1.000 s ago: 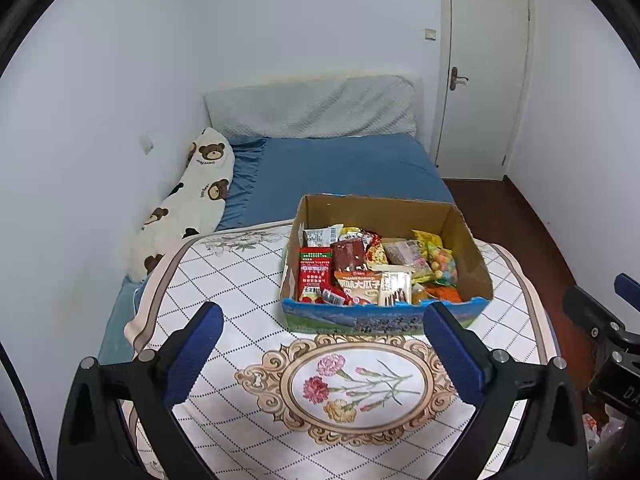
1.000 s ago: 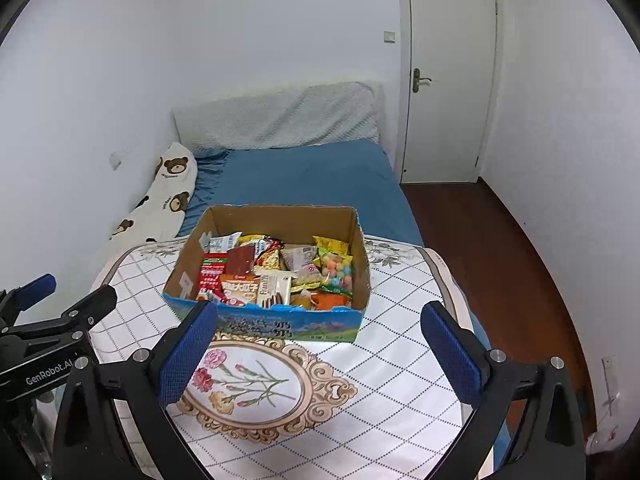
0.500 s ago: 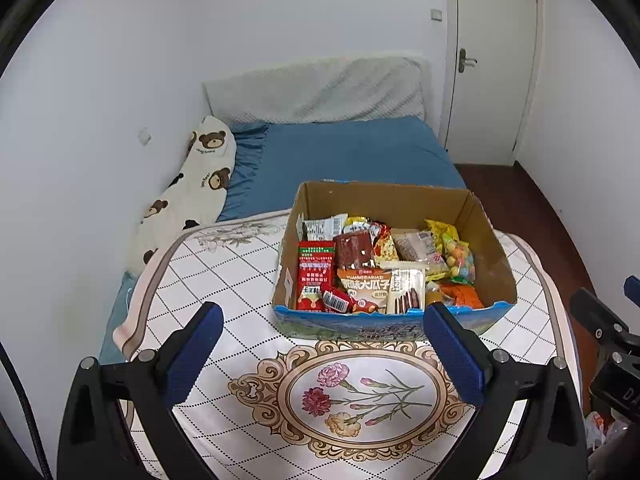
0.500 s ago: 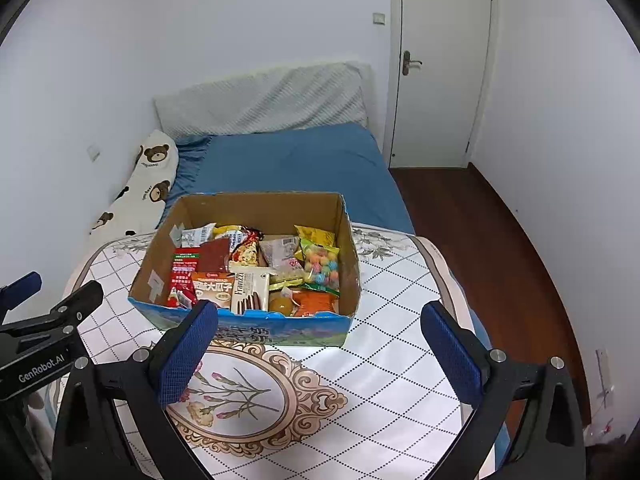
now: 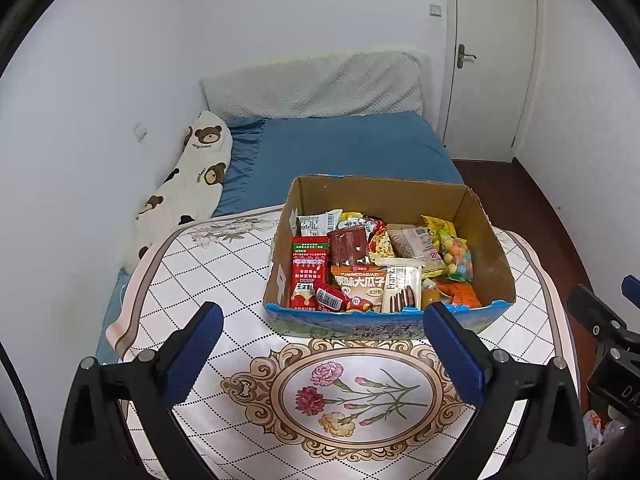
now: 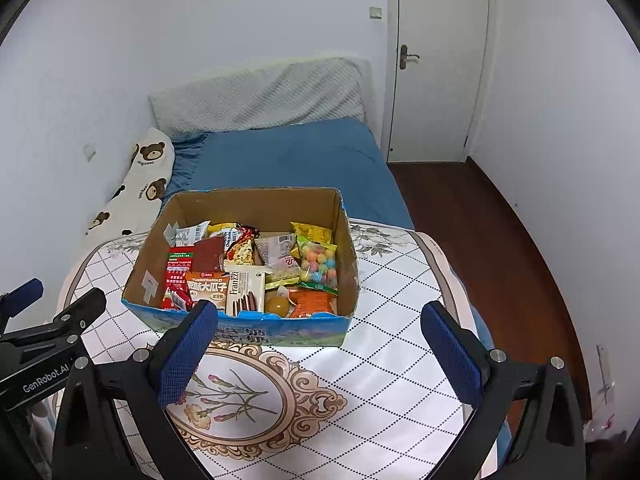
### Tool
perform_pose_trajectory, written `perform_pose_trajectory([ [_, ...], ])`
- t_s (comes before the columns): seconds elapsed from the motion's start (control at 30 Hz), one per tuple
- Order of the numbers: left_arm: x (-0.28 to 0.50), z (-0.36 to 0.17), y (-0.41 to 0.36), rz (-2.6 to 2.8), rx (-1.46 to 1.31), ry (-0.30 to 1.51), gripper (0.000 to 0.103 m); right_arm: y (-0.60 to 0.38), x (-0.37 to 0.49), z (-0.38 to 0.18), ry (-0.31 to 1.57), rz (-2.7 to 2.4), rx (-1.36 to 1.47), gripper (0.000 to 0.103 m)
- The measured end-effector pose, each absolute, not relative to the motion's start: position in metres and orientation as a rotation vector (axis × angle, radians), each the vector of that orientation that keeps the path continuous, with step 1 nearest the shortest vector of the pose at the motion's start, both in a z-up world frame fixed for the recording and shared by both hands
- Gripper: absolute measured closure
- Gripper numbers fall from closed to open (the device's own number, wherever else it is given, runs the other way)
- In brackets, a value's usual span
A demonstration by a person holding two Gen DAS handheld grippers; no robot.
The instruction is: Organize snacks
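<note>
An open cardboard box (image 5: pixel 488 240) with a blue printed front stands on the table (image 5: pixel 224 272), packed with snack packets: a red packet (image 5: pixel 308 268), an orange sunflower-seed bag (image 5: pixel 358 284), a white Franzzi biscuit pack (image 5: pixel 402 288) and a bag of coloured candy balls (image 5: pixel 456 258). The box also shows in the right wrist view (image 6: pixel 248 330). My left gripper (image 5: pixel 322 354) is open and empty, just short of the box's front wall. My right gripper (image 6: pixel 320 350) is open and empty, also short of the box.
The table carries a white diamond-pattern cloth with a flower medallion (image 5: pixel 356 392). A blue bed (image 5: pixel 344 148) with a bear-print pillow (image 5: pixel 192 176) lies beyond. A white door (image 6: pixel 436 60) and dark wood floor (image 6: pixel 500 232) are at the right.
Both grippers have moved forward toward the box, which now looks larger and lower in both views. Both stayed open and empty.
</note>
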State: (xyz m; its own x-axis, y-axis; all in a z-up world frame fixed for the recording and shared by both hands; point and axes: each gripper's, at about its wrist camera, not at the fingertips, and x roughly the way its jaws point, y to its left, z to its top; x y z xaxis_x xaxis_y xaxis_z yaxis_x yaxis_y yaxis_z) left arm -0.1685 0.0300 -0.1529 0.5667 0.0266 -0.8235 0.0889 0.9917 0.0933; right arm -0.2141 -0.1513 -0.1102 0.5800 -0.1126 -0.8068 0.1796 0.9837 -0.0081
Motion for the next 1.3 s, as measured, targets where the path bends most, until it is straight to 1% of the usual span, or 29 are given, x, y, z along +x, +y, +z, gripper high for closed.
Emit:
perform_pose_trajectory([
  [1.3,-0.173,-0.143,0.026,-0.046,0.129,0.949,0.001,-0.147,-0.219,-0.097,0.918,-0.159,0.073,0.0],
])
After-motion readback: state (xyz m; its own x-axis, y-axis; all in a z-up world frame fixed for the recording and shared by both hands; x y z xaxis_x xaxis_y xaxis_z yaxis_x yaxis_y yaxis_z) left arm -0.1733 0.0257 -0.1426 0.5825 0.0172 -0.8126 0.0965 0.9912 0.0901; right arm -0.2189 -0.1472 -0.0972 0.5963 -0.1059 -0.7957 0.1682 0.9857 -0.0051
